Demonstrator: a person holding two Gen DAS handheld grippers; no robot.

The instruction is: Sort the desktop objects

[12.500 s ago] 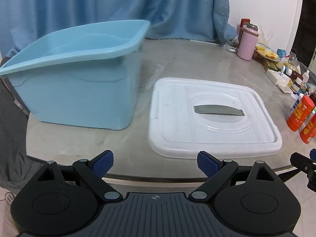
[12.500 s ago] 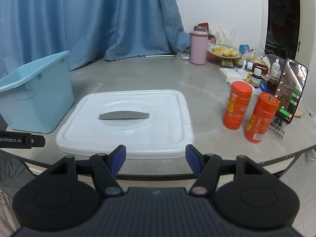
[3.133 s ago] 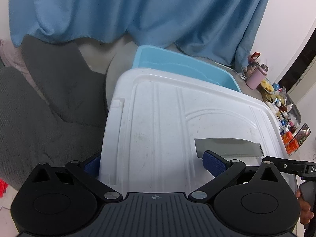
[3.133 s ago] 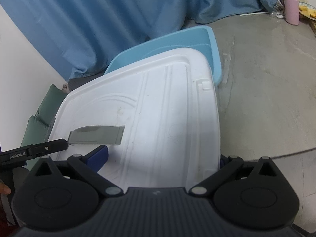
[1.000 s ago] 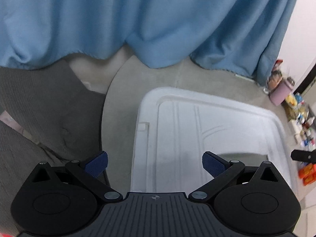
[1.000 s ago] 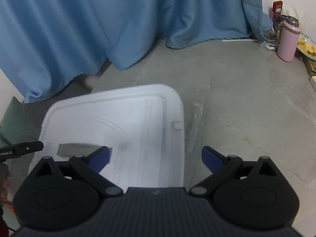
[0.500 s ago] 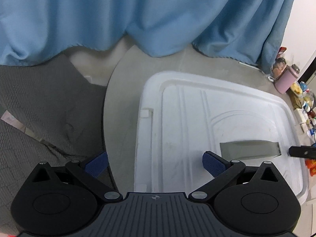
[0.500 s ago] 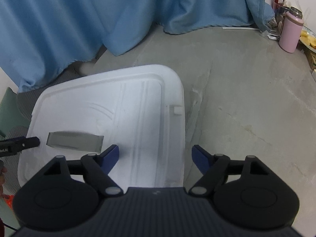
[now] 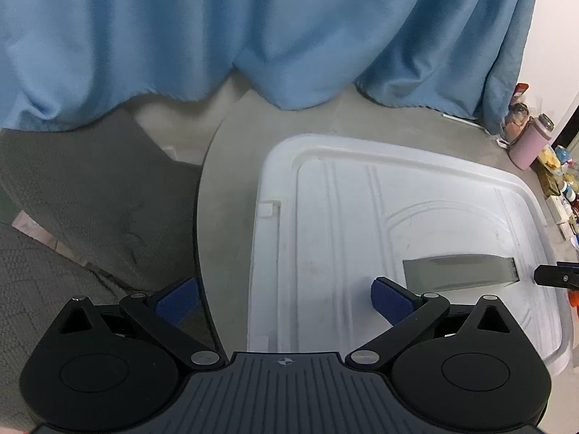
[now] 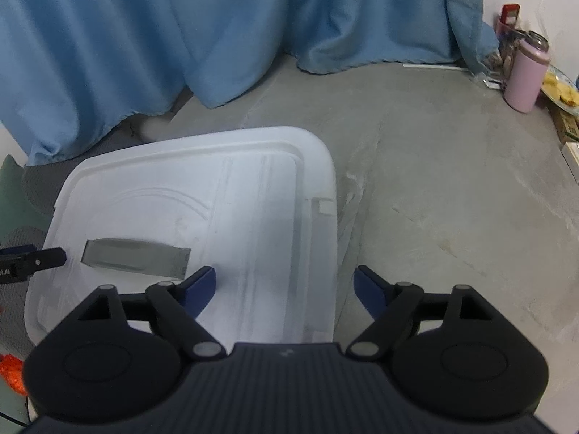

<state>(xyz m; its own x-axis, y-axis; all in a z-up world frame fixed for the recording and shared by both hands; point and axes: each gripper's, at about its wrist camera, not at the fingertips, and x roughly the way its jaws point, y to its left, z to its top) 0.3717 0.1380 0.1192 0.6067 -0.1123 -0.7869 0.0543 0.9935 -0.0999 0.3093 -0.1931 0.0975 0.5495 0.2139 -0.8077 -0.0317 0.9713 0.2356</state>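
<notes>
Lid (image 9: 362, 224) fills most of what I see from both wrists: white, ribbed, lying flat with its grey handle (image 9: 457, 271) recessed in the middle. Whatever it rests on is hidden under it, so I cannot tell what that is. My left gripper (image 9: 284, 298) is spread wide above the lid's left edge, one blue pad (image 9: 392, 302) over the white plastic just beside the handle, the other out past the table (image 9: 231, 181) rim; neither touches anything I can make out. My right gripper (image 10: 284, 289) is likewise spread, straddling the lid's right edge, its left pad near the handle's end and its right pad over bare grey tabletop. A small latch tab (image 10: 323, 206) shows on that edge. In the left view the tip of the right gripper pokes in at the far right, near the handle. A blue curtain (image 10: 181, 36) hangs behind the table, and a pink flask (image 10: 524, 74) stands well apart at the far right corner among small clutter.
</notes>
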